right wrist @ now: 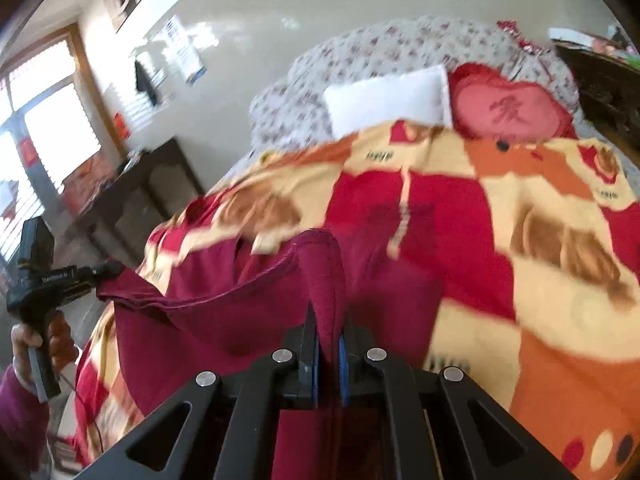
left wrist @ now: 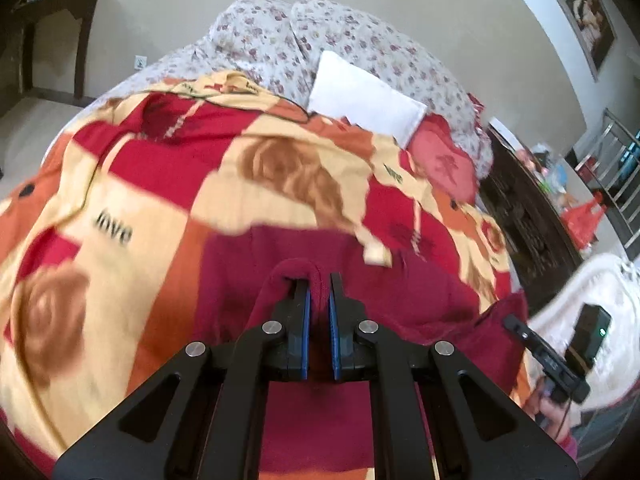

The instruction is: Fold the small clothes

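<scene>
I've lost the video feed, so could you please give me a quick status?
Left gripper and right gripper both shut on maroon garment. Garment lifted over patterned blanket. Nothing in the way.

The matte black left gripper (left wrist: 319,292) has angular linkage arms with triangular cut-outs, round silver pivot screws and blue-padded fingers (left wrist: 306,320). The matte black right gripper (right wrist: 329,328) matches it. The person's bare left hand (right wrist: 40,340) shows beside a magenta sleeve (right wrist: 20,408).

Home bedroom: blanketed bed (left wrist: 248,152), pillows (right wrist: 388,100), framed wall photo (left wrist: 588,20).
</scene>
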Available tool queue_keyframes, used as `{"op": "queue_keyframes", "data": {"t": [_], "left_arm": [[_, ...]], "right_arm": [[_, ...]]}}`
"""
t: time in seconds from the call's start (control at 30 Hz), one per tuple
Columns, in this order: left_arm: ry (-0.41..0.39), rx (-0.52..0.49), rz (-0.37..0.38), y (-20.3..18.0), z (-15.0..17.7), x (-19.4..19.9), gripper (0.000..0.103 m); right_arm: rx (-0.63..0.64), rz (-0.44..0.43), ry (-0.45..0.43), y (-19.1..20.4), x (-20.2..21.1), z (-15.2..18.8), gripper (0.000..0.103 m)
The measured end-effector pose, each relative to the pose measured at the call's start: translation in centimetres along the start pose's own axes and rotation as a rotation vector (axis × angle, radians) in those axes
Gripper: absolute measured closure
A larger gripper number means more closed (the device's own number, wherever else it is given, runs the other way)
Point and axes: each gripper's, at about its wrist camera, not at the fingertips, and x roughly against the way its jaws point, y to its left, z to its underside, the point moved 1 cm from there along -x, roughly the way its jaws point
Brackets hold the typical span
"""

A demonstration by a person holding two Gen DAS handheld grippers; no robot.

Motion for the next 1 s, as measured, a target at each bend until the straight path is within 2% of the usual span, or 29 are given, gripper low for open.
{"op": "queue_keyframes", "data": {"t": [0.1, 0.2, 0.23, 0.27, 0.33, 0.37, 0.4, 0.43, 0.47, 0.57, 0.67, 0.7, 0.87, 1.0], "left_arm": [[0.005, 0.021, -0.042, 0.4, -1.5, -3.1, 0.096], [0.069, 0.043, 0.001, 1.5, -2.2, -7.1, 0.096], [0.096, 0.063, 0.032, 2.2, -2.4, -8.4, 0.087], [0.118, 0.077, 0.056, 2.6, -2.5, -9.1, 0.068], [0.136, 0.118, 0.101, 3.3, -2.7, -9.0, 0.051], [0.125, 0.135, 0.13, 3.5, -2.9, -8.3, 0.047], [0.117, 0.132, 0.133, 3.4, -3.0, -7.7, 0.043], [0.087, 0.109, 0.105, 3.3, -3.2, -6.5, 0.034], [0.059, 0.084, 0.08, 3.1, -3.3, -5.7, 0.03], [0.032, -0.002, 0.032, 1.9, -2.7, -4.3, 0.03], [0.041, -0.038, -0.018, 1.3, -1.7, -5.4, 0.03], [0.053, -0.044, -0.056, 1.2, -1.4, -6.5, 0.03], [0.061, 0.031, -0.127, 2.8, -1.4, -10.7, 0.03], [0.061, 0.045, -0.175, 3.9, -2.1, -12.3, 0.03]], "right_arm": [[-0.003, 0.058, -0.019, -0.5, -2.5, -1.3, 0.097], [-0.045, 0.111, -0.005, -1.9, -5.3, -1.5, 0.097], [-0.055, 0.122, 0.018, -2.3, -6.2, -1.5, 0.095], [-0.069, 0.148, 0.053, -2.9, -7.1, -1.7, 0.09], [-0.105, 0.148, 0.06, -3.8, -7.0, -1.9, 0.084], [-0.121, 0.133, 0.036, -4.1, -6.1, -2.0, 0.079], [-0.13, 0.131, 0.009, -4.2, -5.0, -2.0, 0.07], [-0.135, 0.134, -0.01, -4.2, -4.3, -2.0, 0.066], [-0.138, 0.115, -0.032, -3.9, -3.3, -2.0, 0.065], [-0.089, 0.007, -0.004, -1.7, -3.0, -1.6, 0.065], [-0.036, -0.018, 0.0, 0.4, -4.2, -1.2, 0.066], [-0.033, -0.03, 0.005, 0.7, -4.8, -1.2, 0.067], [-0.078, 0.062, 0.019, -0.3, -8.8, -1.6, 0.068], [-0.113, 0.114, 0.024, -2.0, -11.4, -2.2, 0.068]]}}
